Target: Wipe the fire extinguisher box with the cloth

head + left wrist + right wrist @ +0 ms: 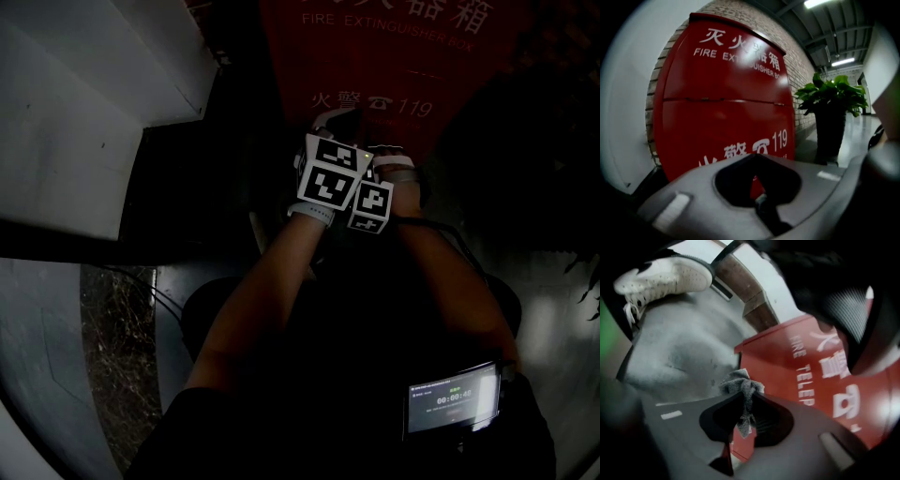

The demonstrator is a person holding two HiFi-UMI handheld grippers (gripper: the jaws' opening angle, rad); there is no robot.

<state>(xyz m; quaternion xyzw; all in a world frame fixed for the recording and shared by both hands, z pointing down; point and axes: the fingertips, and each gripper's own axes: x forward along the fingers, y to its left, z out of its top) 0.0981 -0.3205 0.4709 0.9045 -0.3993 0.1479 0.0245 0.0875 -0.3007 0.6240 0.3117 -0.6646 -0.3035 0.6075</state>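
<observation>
The red fire extinguisher box (375,56) stands against a brick wall, with white lettering and "119" on its front. It fills the left gripper view (722,93) just ahead of the jaws. My left gripper (757,155) is shut with nothing in it. My right gripper (746,392) is shut on a small bunched grey cloth (740,383), which it holds close to the box's front (811,371). In the head view the two marker cubes (328,178) sit side by side just below the box, and the jaws are hidden in the dark.
A potted green plant (832,93) stands to the right of the box on a corridor floor. A white shoe (665,275) rests on the grey floor (679,348). A white ledge (84,122) lies to the left. A small lit timer screen (452,398) sits at chest level.
</observation>
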